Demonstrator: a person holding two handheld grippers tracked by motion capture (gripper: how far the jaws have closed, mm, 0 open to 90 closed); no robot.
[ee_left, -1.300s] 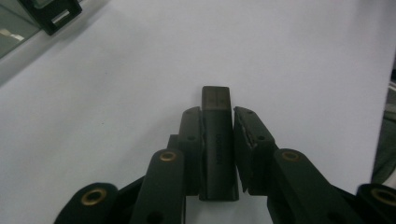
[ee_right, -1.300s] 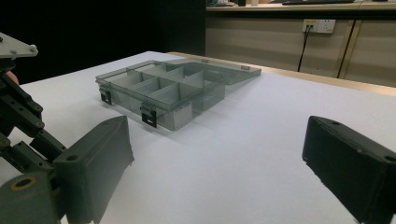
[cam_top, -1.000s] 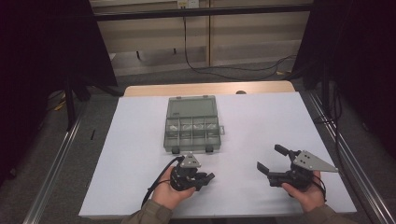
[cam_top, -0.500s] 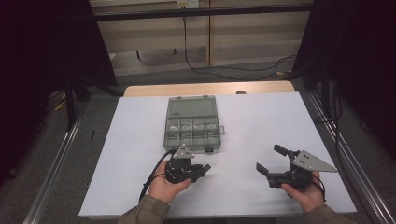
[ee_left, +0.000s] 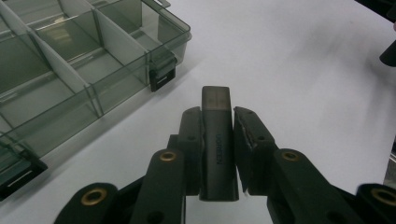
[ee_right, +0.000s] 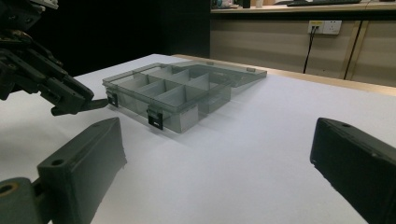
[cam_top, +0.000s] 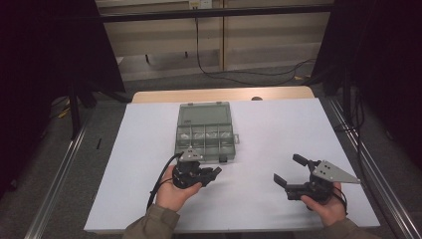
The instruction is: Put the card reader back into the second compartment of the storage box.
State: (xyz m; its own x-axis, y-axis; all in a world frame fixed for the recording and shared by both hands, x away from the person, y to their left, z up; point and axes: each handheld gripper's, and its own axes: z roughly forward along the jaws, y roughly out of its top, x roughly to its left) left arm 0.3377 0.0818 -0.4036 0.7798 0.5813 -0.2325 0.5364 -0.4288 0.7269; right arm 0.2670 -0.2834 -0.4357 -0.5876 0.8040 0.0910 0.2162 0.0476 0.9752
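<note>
My left gripper (ee_left: 217,116) is shut on a small dark grey rectangular block (ee_left: 216,140) with faint lettering, and the block sticks out past the fingertips. In the high view this gripper (cam_top: 213,174) hovers just in front of the near edge of a clear grey compartment box (cam_top: 204,127). The box (ee_left: 70,70) lies open with its lid flat behind it, and its compartments look empty. My right gripper (cam_top: 288,169) stands open at the near right of the table, jaws wide apart with nothing between them (ee_right: 215,154). It points toward the box (ee_right: 177,88) and the left gripper (ee_right: 60,93).
A white sheet (cam_top: 278,129) covers the table, with free room to the right and left of the box. Metal rails (cam_top: 54,179) run along both table sides. Black latches (ee_left: 161,79) sit on the box's front wall. Cables (cam_top: 219,69) lie on the floor beyond.
My left gripper, holding the block, has shifted a little left and away from the person, toward the box's front edge. The right gripper has stayed where it was.
</note>
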